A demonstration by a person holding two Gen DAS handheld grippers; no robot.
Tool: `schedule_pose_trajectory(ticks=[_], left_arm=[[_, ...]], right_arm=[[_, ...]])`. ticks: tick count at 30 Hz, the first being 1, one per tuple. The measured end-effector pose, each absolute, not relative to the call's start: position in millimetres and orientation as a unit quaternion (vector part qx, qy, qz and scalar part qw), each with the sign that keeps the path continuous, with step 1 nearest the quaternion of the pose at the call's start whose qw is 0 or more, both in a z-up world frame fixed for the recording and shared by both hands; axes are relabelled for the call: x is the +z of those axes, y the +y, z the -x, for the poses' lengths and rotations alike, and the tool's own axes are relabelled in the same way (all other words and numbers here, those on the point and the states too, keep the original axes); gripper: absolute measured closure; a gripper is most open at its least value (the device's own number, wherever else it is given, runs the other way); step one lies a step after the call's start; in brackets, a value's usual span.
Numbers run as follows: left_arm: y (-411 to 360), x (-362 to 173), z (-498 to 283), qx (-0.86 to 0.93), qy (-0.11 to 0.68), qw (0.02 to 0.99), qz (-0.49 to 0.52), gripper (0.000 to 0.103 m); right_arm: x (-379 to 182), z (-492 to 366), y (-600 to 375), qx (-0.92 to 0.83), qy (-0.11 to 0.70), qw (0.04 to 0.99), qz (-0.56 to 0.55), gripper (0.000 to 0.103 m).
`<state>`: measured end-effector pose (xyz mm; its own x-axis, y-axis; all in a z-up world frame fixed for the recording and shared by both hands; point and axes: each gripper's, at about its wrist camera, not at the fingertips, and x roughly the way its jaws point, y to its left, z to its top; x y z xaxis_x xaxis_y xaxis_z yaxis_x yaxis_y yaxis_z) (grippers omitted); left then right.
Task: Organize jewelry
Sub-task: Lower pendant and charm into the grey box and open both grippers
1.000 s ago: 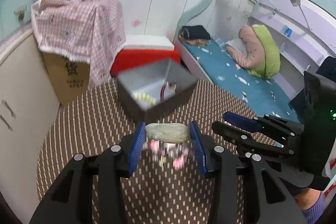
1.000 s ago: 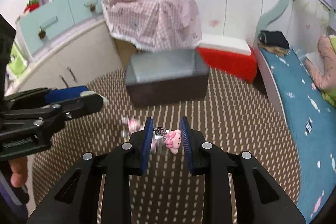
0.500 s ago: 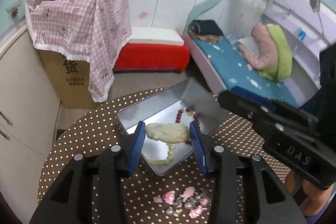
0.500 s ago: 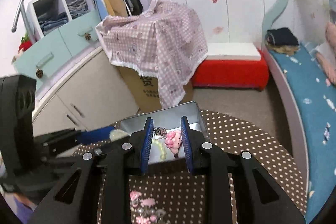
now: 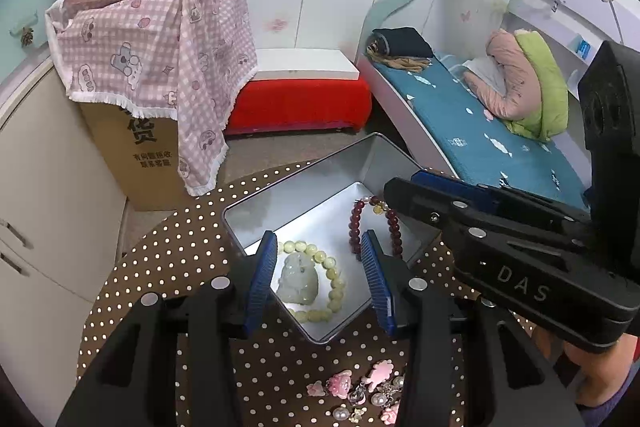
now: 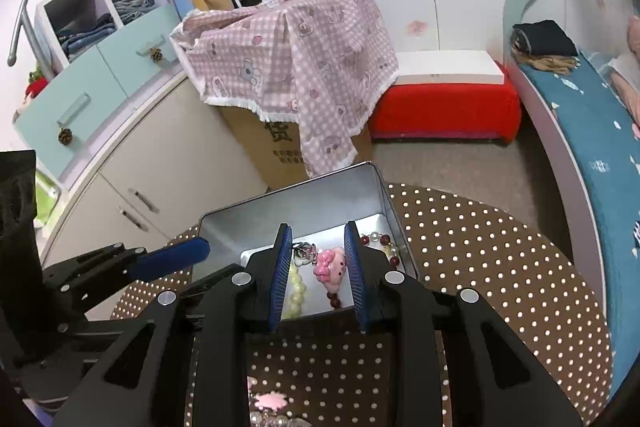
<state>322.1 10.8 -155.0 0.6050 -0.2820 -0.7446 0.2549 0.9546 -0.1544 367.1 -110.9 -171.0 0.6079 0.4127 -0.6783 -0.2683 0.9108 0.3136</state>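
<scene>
An open silver tin (image 5: 304, 195) stands on the brown dotted round table (image 5: 168, 259). In it lie a pale green bead bracelet (image 5: 336, 279), a dark red bead bracelet (image 5: 354, 223) and a pale jade pendant (image 5: 298, 281). My left gripper (image 5: 320, 275) is open above the tin, with the pendant lying free below it. My right gripper (image 6: 318, 263) hovers over the tin (image 6: 288, 215) with a pink charm (image 6: 330, 265) on a silver clasp between its pads; the jaws have widened around it. The right gripper also shows in the left wrist view (image 5: 420, 195).
Several pink charms and pearls (image 5: 360, 393) lie on the table in front of the tin. Beyond the table are a cardboard box under a pink checked cloth (image 5: 160, 39), a red bench (image 5: 300, 99), cabinets at left and a bed (image 5: 480, 131) at right.
Both grippers moved in over the tin. My left gripper opened and the jade pendant dropped into the tin. The right gripper's jaws have spread a little.
</scene>
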Motion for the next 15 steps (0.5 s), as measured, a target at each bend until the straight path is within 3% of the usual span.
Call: schedule_pose_trajectory(ticks=[6, 7, 8, 10, 15], left_arm=[[16.4, -148.8, -314.7, -0.147, 0.412, 0.899, 0.028, 0.058], [18.1, -146.3, -312.9, -0.146, 0.41, 0.9, 0.032, 0.054], [20.5, -142.9, -309.7, -0.145, 0.404, 0.903, 0.037, 0.049], [22.7, -137.5, -304.5, -0.145, 0.398, 0.905, 0.042, 0.049], [30.4, -125.8, -286.3, -0.139, 0.384, 0.912, 0.047, 0.049]], right_arm=[[-171.9, -363.7, -117.1, 0.19, 0.4, 0.89, -0.11, 0.074], [-171.3, -361.9, -119.5, 0.19, 0.399, 0.89, -0.113, 0.071], [-169.4, -360.0, -121.6, 0.188, 0.397, 0.891, -0.117, 0.061], [-163.5, -354.2, -125.0, 0.184, 0.388, 0.895, -0.118, 0.055], [-146.1, -330.8, -128.4, 0.179, 0.371, 0.904, -0.11, 0.055]])
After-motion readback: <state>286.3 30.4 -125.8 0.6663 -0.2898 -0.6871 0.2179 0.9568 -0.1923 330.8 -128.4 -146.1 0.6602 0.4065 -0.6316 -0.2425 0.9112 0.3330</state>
